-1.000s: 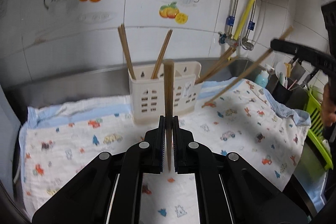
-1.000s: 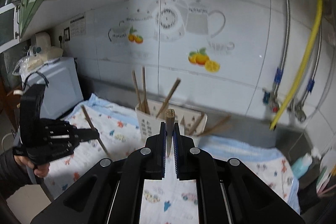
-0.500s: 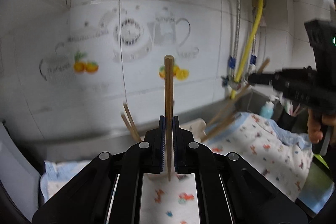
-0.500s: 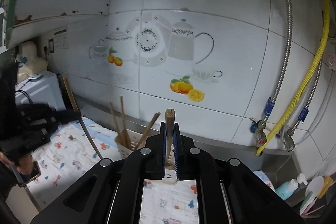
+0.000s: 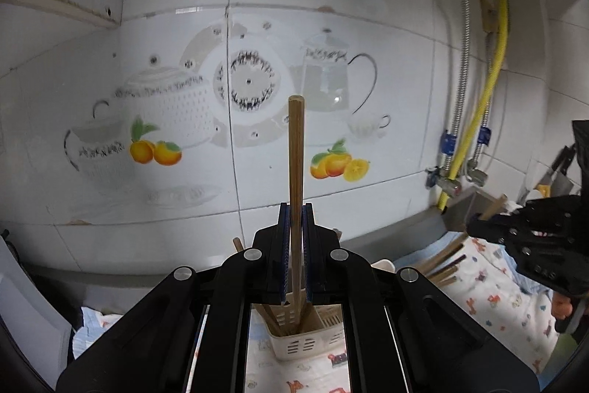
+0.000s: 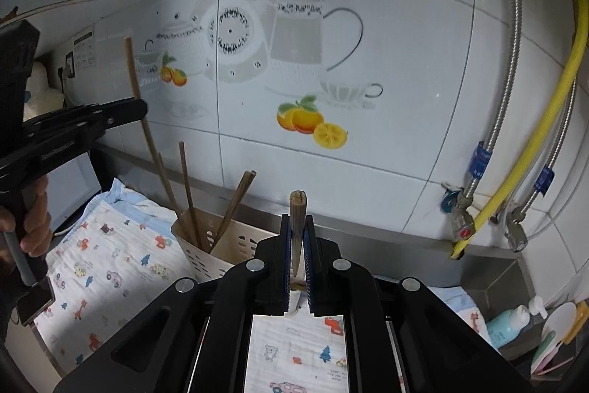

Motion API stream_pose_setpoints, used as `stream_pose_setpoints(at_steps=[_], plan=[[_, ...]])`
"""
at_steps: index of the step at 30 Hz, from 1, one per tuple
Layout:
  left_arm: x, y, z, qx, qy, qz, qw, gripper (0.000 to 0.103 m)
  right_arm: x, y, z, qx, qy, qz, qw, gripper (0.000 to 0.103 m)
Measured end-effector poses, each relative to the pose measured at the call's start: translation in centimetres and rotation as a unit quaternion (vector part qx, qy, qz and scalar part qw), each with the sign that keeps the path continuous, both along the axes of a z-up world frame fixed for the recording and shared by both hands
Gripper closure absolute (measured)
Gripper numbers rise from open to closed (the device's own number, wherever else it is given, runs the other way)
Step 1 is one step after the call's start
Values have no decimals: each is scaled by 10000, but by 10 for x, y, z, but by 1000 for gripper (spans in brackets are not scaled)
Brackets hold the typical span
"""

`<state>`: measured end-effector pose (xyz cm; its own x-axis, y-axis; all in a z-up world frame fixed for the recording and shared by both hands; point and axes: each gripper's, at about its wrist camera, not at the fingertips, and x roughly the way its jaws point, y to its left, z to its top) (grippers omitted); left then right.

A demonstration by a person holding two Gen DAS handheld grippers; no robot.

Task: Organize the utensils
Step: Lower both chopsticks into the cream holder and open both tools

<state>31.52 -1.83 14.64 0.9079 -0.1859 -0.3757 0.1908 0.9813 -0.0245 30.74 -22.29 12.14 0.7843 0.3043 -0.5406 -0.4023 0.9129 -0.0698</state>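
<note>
A wooden chopstick (image 5: 295, 194) is being pinched upright by the left gripper (image 5: 294, 253) – the cream utensil holder (image 5: 305, 337) lying directly beneath; the right gripper (image 6: 296, 256) is pinching another chopstick (image 6: 297, 220) beside it

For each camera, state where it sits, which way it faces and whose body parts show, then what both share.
Left wrist: sits on the left gripper, facing the tiled wall, jaws shut on an upright chopstick; the right gripper shows at right.
Right wrist: sits on the right gripper, facing the same wall, jaws shut on a short chopstick; the left gripper and a hand show at left.
Shared: cream utensil holder, patterned cloth, yellow hose.
</note>
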Motion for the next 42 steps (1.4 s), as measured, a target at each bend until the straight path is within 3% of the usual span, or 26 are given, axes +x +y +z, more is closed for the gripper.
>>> stream_pose_setpoints(at_steps=[17, 30, 33, 35, 39, 42], plan=[[30, 2, -46, -14, 605, 106, 9981, 97, 13, 5, -22, -68, 230, 18, 9997, 97], [24, 4, -44, -18, 621, 137, 9980, 95, 16, 1, -28, -52, 305, -60, 9995, 96], [20, 4, -44, -34, 617, 125, 9980, 87, 14, -1, -26, -33, 286, -80, 9996, 95], [15, 4, -43, 4, 561, 174, 9983, 66, 12, -3, -25, 14, 287, -78, 9996, 91], [5, 6, -40, 25, 523, 189, 9984, 65, 6, -4, -22, 22, 240, -100, 9997, 87], [-4, 7, -40, 47, 496, 210, 9985, 57, -1, -6, -19, 41, 204, -118, 9997, 81]])
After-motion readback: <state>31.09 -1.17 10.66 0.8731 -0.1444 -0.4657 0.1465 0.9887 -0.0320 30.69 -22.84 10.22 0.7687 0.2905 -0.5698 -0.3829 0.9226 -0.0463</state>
